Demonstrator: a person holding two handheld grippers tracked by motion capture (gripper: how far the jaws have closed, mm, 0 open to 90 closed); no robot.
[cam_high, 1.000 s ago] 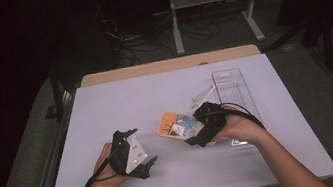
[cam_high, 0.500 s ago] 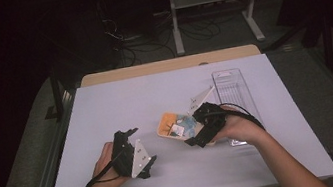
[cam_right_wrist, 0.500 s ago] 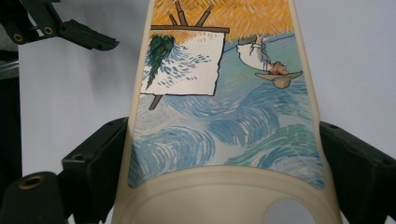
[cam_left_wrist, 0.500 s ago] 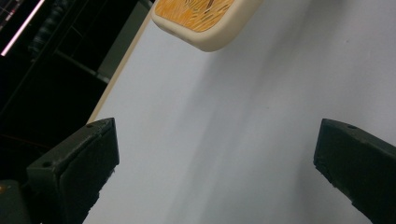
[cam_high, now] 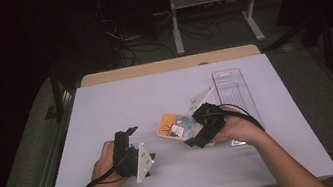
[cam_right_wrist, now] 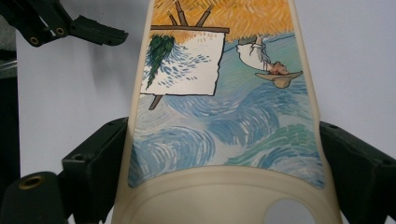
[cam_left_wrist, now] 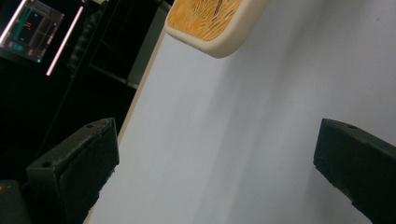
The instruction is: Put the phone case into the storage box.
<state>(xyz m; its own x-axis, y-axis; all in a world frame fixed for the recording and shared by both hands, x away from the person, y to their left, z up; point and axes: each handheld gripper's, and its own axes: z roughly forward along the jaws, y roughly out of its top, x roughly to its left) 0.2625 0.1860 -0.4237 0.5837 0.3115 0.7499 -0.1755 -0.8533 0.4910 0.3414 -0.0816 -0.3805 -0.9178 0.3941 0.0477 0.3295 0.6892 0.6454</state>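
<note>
White table (cam_high: 106,108) carries a painted phone case (cam_high: 174,125) just left of the clear tray (cam_high: 234,88), clamped by the right gripper (cam_high: 196,134), while the left gripper (cam_high: 127,132), fingers apart, has edged nearer for a handover.

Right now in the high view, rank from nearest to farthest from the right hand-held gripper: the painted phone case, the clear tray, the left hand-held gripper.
1. Painted phone case: between the jaws of the right hand-held gripper, to its left.
2. Clear tray: just behind and right, under the hand.
3. Left hand-held gripper: farthest, across the white table on the left.
</note>
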